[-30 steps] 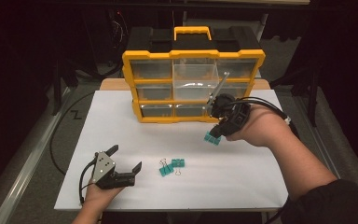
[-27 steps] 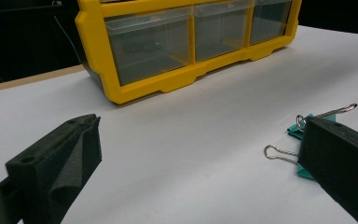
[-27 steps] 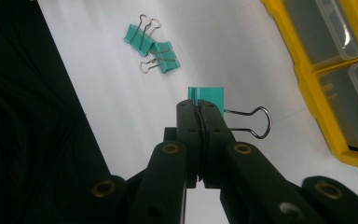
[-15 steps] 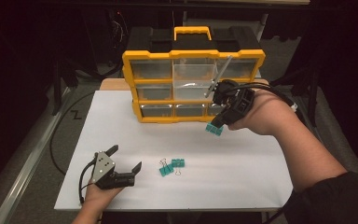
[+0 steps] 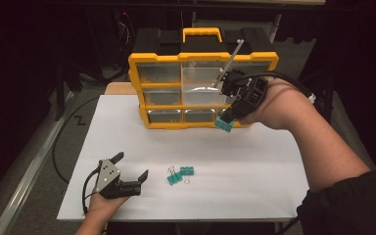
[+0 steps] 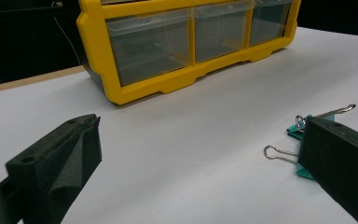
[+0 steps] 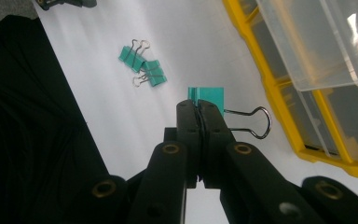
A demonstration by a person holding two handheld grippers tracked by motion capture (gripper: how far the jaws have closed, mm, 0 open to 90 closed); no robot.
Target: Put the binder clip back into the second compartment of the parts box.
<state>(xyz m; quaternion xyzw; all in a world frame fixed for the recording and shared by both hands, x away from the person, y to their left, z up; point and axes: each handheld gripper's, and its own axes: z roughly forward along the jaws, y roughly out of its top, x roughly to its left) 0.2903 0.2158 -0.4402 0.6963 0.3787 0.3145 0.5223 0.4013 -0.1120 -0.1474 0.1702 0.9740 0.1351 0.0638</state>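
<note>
**Teal clip held up at the organiser's front**

We take the yellow plastic drawer organiser point(image 5: 203, 90) as our landmark. Our right gripper point(image 7: 198, 109) has its black jaws pressed together on a teal metal binder clip point(image 7: 209, 97), held in the air just before the organiser's lower right corner, under a clear drawer point(image 5: 201, 81) that juts out. Two more teal binder clips point(image 5: 180, 175) lie touching each other well in front of the organiser on the white table sheet point(image 5: 254, 161), with bare sheet around them. Our left gripper point(image 5: 132, 166) rests farther front-left, jaws spread apart, near the sheet's near edge.
</note>
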